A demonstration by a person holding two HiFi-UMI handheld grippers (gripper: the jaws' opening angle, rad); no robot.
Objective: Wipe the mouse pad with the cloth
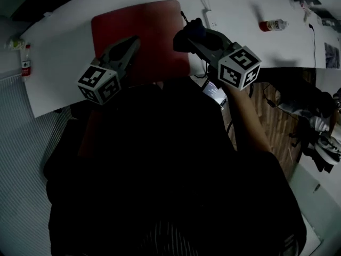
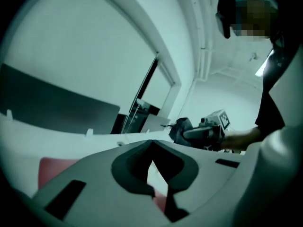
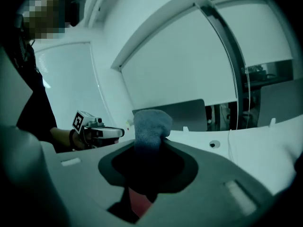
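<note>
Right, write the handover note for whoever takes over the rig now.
Left gripper: shut, empty, over the pad.
Right gripper: shut on the cloth, at the pad's right edge. Whether the cloth touches the pad can't be told.
Pad: flat on the table.
Done: cloth is in the gripper.
Left: the wipe. The pad shows no sign of how much has been covered, so go over all of it.
</note>
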